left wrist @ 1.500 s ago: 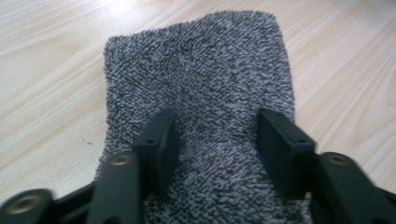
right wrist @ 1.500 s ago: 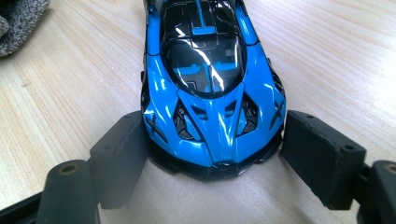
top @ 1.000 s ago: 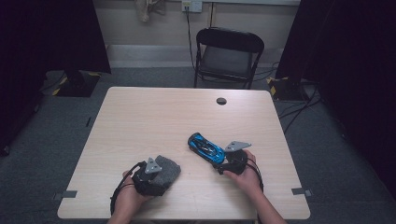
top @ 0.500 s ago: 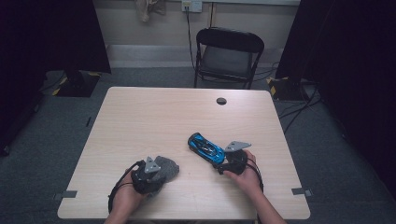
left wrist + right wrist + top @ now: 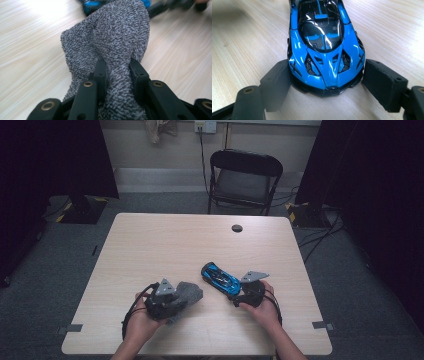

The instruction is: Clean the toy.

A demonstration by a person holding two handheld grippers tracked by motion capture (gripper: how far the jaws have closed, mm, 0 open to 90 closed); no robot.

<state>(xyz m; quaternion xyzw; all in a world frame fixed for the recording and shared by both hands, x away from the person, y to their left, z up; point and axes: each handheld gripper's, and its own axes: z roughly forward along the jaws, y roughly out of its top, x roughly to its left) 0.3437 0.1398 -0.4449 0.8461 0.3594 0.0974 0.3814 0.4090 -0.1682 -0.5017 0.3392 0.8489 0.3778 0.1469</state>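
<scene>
- High view: L gripper [image 5: 176,299] at tabletop [image 5: 165,245] near edge, left of centre, on grey cloth [image 5: 190,291]. R gripper [image 5: 239,295] just right of it, at blue car [image 5: 220,278]; car sits diagonal, mid-tabletop, near side.
- L gripper view: jaws have just been closing, now pinching a bunched fold of cloth [image 5: 110,42]; rest of the cloth spreads ahead over the wood.
- R gripper view: jaws spread wide, one each side of car [image 5: 324,47] nose, left pad touching, right pad right by its corner; car on tabletop.

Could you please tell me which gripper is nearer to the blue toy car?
The right. The right gripper has the blue toy car's end between its jaws, which touch its sides. The left gripper is apart from the car, its jaws pinching the grey cloth.
</scene>
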